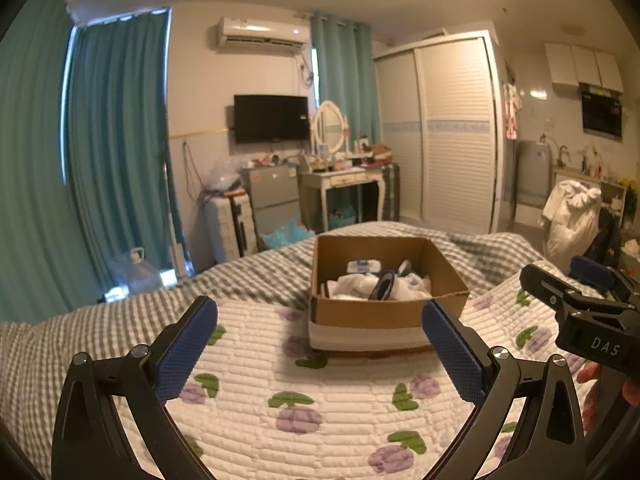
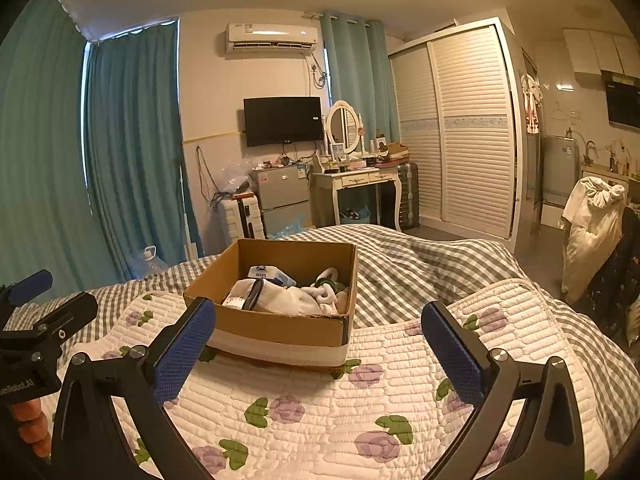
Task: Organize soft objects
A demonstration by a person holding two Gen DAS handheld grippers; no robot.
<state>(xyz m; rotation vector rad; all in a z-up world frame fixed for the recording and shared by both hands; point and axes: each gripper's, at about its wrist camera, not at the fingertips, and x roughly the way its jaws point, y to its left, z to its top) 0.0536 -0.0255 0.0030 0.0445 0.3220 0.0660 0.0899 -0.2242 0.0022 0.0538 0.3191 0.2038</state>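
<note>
A cardboard box [image 1: 384, 312] of white socks [image 2: 288, 300] sits on the bed's flowered quilt [image 1: 320, 380]. Left tongs [image 1: 320, 348] and right tongs [image 2: 320, 348] hover before it, both spread wide and empty. The socks look light and floppy; pinching a bunched fold should work best.

Matt cardboard box [image 1: 380, 312], quilted cloth bedspread [image 1: 320, 392]

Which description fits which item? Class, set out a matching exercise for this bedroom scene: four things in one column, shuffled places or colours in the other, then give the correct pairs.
Column 1
1. cardboard box
2. television
3. curtains
4. air conditioner

Column 2
A. teal, hanging at the window
B. high on the wall, white
C. on the floral quilt, holding soft white items
D. black, wall-mounted below the air conditioner

Pairs: 1-C, 2-D, 3-A, 4-B
</note>
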